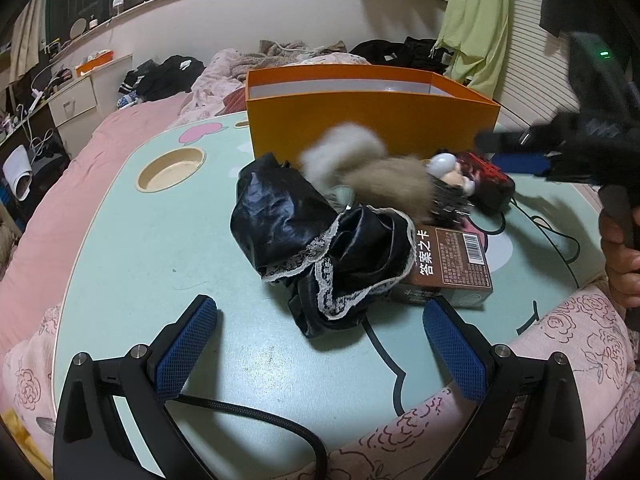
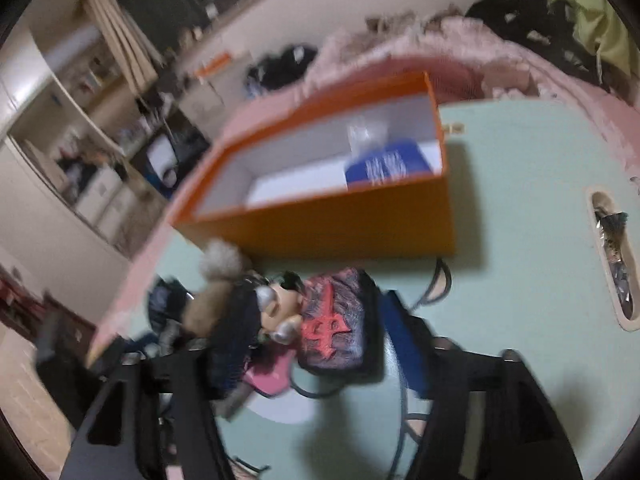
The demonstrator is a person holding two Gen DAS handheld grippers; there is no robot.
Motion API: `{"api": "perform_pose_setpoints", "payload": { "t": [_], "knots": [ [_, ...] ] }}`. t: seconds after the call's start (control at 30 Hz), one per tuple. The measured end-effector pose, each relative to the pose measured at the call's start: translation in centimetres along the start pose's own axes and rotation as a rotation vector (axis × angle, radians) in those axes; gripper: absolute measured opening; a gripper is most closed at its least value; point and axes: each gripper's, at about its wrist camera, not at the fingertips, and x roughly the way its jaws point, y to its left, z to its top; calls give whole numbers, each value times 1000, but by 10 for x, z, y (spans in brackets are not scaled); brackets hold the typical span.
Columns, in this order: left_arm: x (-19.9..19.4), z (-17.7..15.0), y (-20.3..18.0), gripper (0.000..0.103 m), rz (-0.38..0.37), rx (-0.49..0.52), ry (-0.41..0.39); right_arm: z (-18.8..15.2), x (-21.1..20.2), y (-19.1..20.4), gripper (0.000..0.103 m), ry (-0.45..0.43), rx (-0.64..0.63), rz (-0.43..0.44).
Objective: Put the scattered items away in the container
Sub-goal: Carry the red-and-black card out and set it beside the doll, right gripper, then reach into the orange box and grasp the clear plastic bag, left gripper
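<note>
Both blue pads of my left gripper [image 1: 320, 344] are spread wide over the green table [image 1: 140, 264], holding nothing. Just ahead lies a black lacy cloth [image 1: 320, 240] on a brown box [image 1: 452, 268]. My right gripper [image 2: 316, 360] is blurry, open around a doll [image 2: 276, 308] and red pouch [image 2: 340, 320]. Behind sits the orange box [image 1: 372, 128].

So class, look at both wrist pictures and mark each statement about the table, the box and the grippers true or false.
1. The orange box is open on top. True.
2. The left gripper holds the black cloth. False: it is open and holds nothing.
3. A blue item lies inside the box. True.
4. The brown carton is in the box. False: it lies on the table.
</note>
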Motion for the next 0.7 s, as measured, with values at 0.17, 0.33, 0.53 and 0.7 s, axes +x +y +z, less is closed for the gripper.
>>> {"api": "perform_pose_setpoints", "payload": {
  "t": [0.17,0.33,0.53,0.7],
  "knots": [
    [0,0,0,103,0,0,0,-37,-27,16,88,-3,-147,-109],
    [0,0,0,103,0,0,0,-72,-3,29,93,67,-268,-228],
    [1,2,-1,103,0,0,1,-84,12,38,103,68,-358,-296],
    [1,2,-1,103,0,1,0,-86,10,34,103,66,-358,-300]
  ]
}}
